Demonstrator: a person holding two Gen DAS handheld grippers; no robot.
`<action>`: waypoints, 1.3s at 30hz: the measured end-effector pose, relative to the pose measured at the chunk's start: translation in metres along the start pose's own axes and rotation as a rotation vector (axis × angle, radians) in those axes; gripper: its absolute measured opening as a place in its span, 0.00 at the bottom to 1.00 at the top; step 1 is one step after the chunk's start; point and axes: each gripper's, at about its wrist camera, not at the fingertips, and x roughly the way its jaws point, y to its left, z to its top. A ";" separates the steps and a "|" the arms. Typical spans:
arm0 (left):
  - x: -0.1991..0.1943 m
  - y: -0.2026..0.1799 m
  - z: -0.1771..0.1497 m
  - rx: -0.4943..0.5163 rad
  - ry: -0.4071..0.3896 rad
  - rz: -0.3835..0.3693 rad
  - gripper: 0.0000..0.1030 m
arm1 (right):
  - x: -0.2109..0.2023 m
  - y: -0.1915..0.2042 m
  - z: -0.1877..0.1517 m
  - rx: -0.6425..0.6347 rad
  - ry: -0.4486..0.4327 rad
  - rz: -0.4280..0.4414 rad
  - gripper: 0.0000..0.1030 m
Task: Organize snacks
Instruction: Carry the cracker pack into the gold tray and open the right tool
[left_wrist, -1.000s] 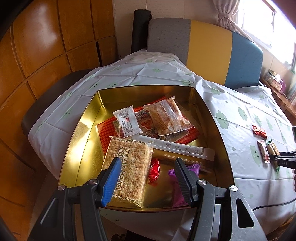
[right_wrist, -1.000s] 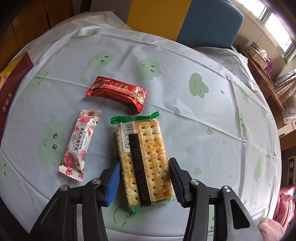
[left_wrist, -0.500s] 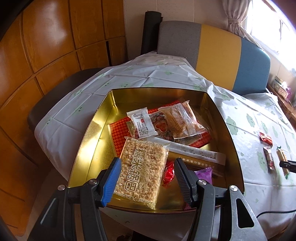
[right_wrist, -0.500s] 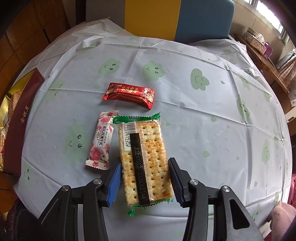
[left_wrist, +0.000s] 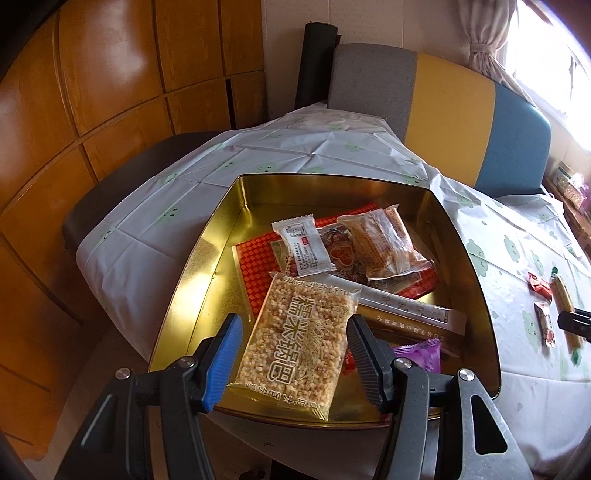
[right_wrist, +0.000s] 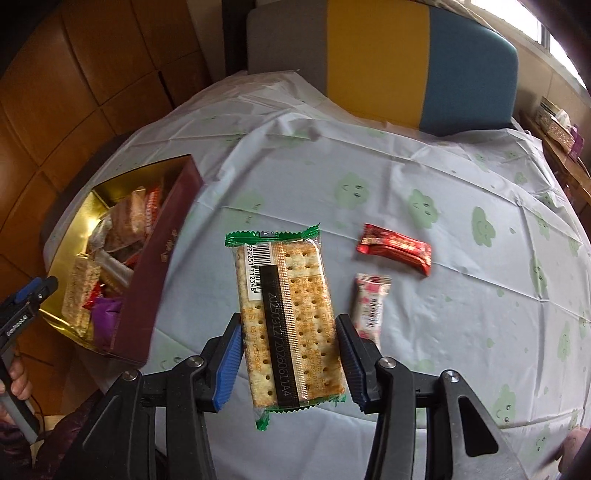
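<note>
My right gripper (right_wrist: 290, 360) is clamped on the sides of a cracker packet (right_wrist: 286, 317), lifted clear of the table (right_wrist: 443, 177). My left gripper (left_wrist: 293, 356) hangs about half open over the gold tin (left_wrist: 192, 280), above a rice cake pack (left_wrist: 301, 345) lying inside, gripping nothing. I judge the thin wrapper could slip from the pads, or the packet's far end could catch the tin's dark red wall (right_wrist: 155, 280) on the way in.

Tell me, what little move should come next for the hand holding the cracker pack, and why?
Probably carry it sideways toward the gold tin box and over its dark red wall. The right gripper is clamped on the green-edged clear cracker pack, which looks lifted off the cloud-print tablecloth, and the box already holds other snacks.
</note>
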 end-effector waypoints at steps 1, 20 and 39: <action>0.001 0.002 0.000 -0.004 0.001 0.003 0.58 | 0.001 0.010 0.001 -0.013 0.000 0.022 0.48; -0.004 0.045 0.007 -0.081 -0.040 0.097 0.57 | 0.012 0.192 0.014 -0.255 -0.042 0.279 0.48; -0.002 0.039 -0.002 -0.055 -0.032 0.083 0.57 | 0.059 0.199 0.003 -0.307 0.017 0.185 0.32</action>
